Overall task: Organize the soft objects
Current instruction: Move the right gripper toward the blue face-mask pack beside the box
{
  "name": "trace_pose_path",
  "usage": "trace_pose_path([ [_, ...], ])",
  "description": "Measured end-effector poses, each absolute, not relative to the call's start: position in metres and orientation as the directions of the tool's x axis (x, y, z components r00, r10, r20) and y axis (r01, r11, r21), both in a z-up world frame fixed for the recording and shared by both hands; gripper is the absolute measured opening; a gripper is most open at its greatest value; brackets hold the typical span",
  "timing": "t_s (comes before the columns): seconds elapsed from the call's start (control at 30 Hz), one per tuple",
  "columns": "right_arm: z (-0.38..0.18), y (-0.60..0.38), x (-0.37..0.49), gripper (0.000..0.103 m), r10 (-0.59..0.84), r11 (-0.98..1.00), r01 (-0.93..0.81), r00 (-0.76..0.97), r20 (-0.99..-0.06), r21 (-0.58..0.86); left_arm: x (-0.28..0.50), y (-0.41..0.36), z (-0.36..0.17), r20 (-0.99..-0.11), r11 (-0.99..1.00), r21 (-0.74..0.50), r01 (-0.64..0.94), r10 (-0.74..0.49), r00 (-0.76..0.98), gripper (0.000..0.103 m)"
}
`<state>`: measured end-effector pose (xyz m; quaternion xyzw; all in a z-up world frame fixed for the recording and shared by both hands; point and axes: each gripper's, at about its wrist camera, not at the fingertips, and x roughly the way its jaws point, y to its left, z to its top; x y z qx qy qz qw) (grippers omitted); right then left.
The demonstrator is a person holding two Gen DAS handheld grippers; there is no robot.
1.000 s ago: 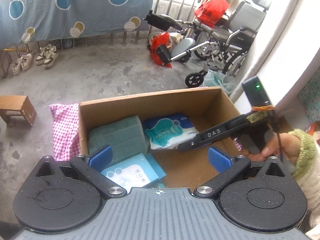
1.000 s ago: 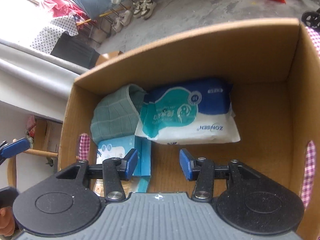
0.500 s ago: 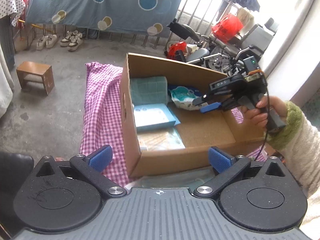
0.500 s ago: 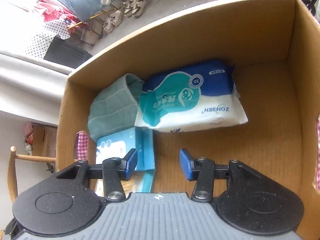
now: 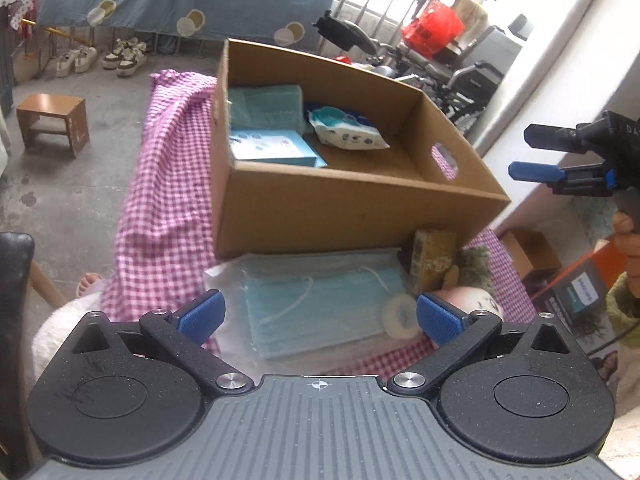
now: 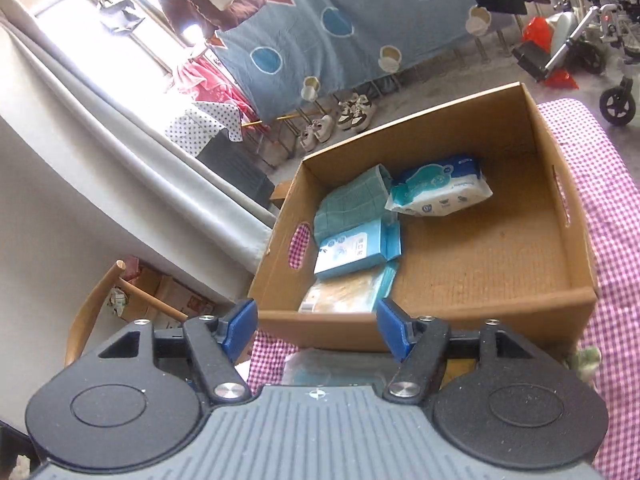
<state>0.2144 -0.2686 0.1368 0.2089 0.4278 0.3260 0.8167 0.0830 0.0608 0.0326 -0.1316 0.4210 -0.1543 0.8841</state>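
A cardboard box (image 5: 320, 208) (image 6: 480, 312) stands on a pink checked cloth (image 5: 160, 184). Inside lie a green folded towel (image 5: 264, 106) (image 6: 352, 204), a wipes pack (image 5: 344, 130) (image 6: 440, 192), a blue tissue pack (image 5: 272, 148) (image 6: 352, 252) and a flat clear packet (image 6: 344, 292). A clear pack of blue face masks (image 5: 320, 304) lies in front of the box, just ahead of my open, empty left gripper (image 5: 318, 316). My right gripper (image 6: 316, 330) is open and empty, above the box's near edge; it also shows at the right in the left wrist view (image 5: 532, 152).
A brown block (image 5: 432, 260), a round pale toy (image 5: 468, 300) and a tape roll (image 5: 400, 316) lie beside the masks. A wooden stool (image 5: 52, 124), shoes (image 5: 124, 56), wheelchairs (image 6: 580, 32) and a wooden chair (image 6: 104, 312) stand around.
Both grippers have pulled back out of and away from the box. The right gripper's fingers opened wider. The mask pack in front of the box has come into the left view.
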Motion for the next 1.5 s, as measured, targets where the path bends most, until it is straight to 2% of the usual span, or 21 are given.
trace_pose_path([
  [0.07, 0.128, -0.272, 0.188, 0.081, 0.695, 0.716, -0.354, 0.451, -0.560, 0.602, 0.081, 0.045, 0.025, -0.711, 0.902, -0.372, 0.219, -0.428, 0.557, 0.102],
  [0.27, 0.072, -0.295, 0.129, 0.083, 0.554, 0.816, -0.216, 0.555, -0.620, 0.536, 0.084, -0.019, 0.008, -0.711, 0.812, -0.424, 0.401, -0.572, 0.408, 0.102],
  [0.43, 0.026, -0.320, 0.104, 0.084, 0.483, 0.831, -0.073, 0.585, -0.651, 0.551, 0.097, -0.080, -0.006, -0.749, 0.756, -0.398, 0.519, -0.595, 0.292, 0.102],
  [0.53, 0.007, -0.332, 0.103, 0.084, 0.503, 0.805, -0.041, 0.577, -0.644, 0.592, 0.106, -0.108, -0.019, -0.786, 0.759, -0.361, 0.542, -0.560, 0.260, 0.102],
  [0.63, -0.010, -0.340, 0.104, 0.084, 0.542, 0.770, -0.028, 0.556, -0.630, 0.638, 0.111, -0.123, -0.027, -0.797, 0.757, -0.382, 0.530, -0.560, 0.224, 0.102],
  [0.77, -0.032, -0.344, 0.109, 0.081, 0.644, 0.692, -0.055, 0.497, -0.581, 0.720, 0.109, -0.137, -0.026, -0.810, 0.771, -0.350, 0.532, -0.535, 0.242, 0.103],
  [0.93, -0.034, -0.356, 0.107, 0.079, 0.644, 0.702, -0.109, 0.518, -0.563, 0.704, 0.120, -0.156, -0.028, -0.805, 0.756, -0.391, 0.524, -0.557, 0.203, 0.103],
  [1.23, -0.016, -0.391, 0.120, 0.079, 0.582, 0.755, -0.153, 0.604, -0.544, 0.638, 0.142, -0.200, -0.035, -0.812, 0.732, -0.352, 0.584, -0.548, 0.198, 0.103],
  [1.5, -0.017, -0.393, 0.140, 0.080, 0.524, 0.804, -0.169, 0.655, -0.544, 0.571, 0.140, -0.198, -0.030, -0.812, 0.746, -0.303, 0.593, -0.528, 0.249, 0.102],
])
